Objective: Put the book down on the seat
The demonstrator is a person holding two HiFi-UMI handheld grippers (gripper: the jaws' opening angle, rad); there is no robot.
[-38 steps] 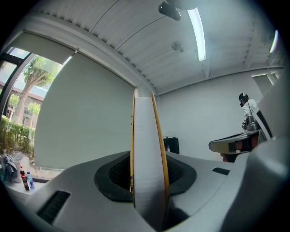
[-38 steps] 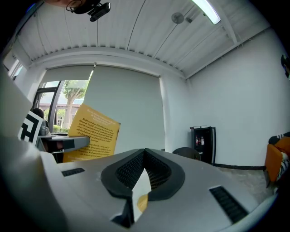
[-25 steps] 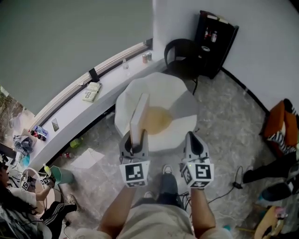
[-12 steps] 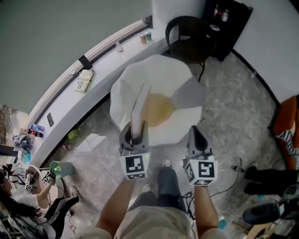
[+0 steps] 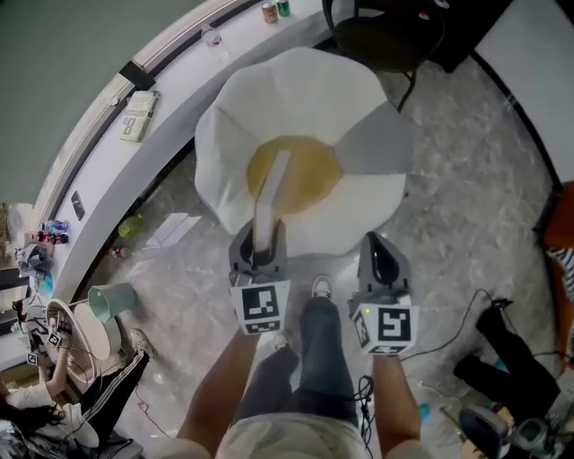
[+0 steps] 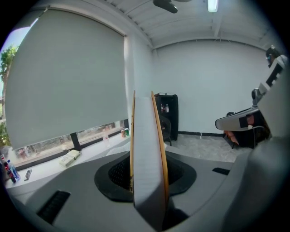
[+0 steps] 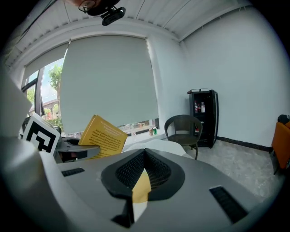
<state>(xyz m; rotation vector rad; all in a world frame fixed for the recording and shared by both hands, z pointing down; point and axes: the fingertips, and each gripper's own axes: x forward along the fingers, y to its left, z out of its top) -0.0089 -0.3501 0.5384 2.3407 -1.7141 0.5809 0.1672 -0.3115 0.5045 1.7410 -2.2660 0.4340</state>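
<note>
The book (image 5: 270, 192) is thin, with a yellow cover and white page edges. It stands upright and edge-on in my left gripper (image 5: 259, 237), whose jaws are shut on its lower end. It hangs over the near edge of the yellow centre (image 5: 314, 167) of the seat (image 5: 296, 90), a wide white egg-shaped cushion on the floor. The left gripper view shows the book (image 6: 147, 163) clamped between the jaws. My right gripper (image 5: 382, 247) is beside it on the right, shut and empty, over the seat's near rim. In the right gripper view the yellow book (image 7: 103, 136) shows at the left.
A black wicker chair (image 5: 386, 36) stands behind the seat, and a black cabinet (image 7: 202, 118) is against the far wall. A curved window ledge (image 5: 108, 161) carries a box (image 5: 136, 115) and cans (image 5: 273, 11). A green bucket (image 5: 108, 300), a floor cable (image 5: 457, 332) and a seated person (image 5: 54, 394) are nearby.
I have moved forward, so the seat now lies closer under both grippers. The book has come over the yellow centre, still upright in the left gripper's grip.
</note>
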